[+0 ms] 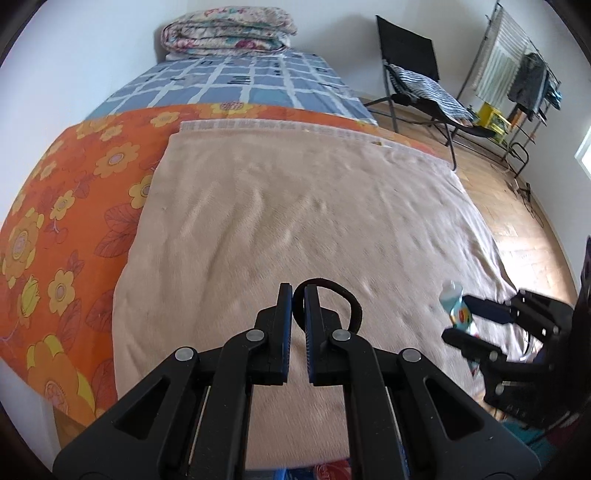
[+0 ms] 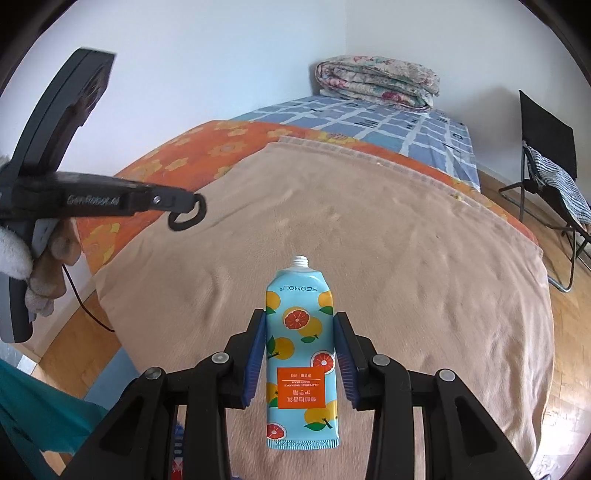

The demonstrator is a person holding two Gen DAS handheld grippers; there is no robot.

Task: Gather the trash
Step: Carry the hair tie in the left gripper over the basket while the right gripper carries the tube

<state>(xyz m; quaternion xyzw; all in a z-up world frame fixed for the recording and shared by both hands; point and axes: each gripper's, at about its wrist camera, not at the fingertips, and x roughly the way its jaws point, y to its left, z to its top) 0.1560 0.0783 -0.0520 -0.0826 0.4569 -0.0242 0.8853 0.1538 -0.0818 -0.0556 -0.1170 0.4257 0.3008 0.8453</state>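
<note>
The left hand-held gripper is pinching a black hair tie between nearly closed pads, the loop curling out past its right finger. The right hand-held gripper is holding a blue tube of hand cream printed with oranges and grapefruit slices; its blue pads are pressing the tube's two sides, the uncapped nozzle is pointing away from the camera and the crimped end is hanging back toward the wrist. In the left wrist view that tube is showing near the right edge of the bed, clamped in the other tool.

Judging by this, the pickup step is finishing: both pieces of trash are lifted clear of the bedding, and no bin is showing in either view. The next move is likely calling for carrying both items to a container without loosening either grip, the thin hair tie being the easier one to drop.

Both tools are hovering over the foot end of the bed, above a beige blanket. An orange flowered sheet is lying beyond its left edge, then a blue checked sheet with a folded quilt at the head corner. A black folding chair is standing on the wooden floor.
</note>
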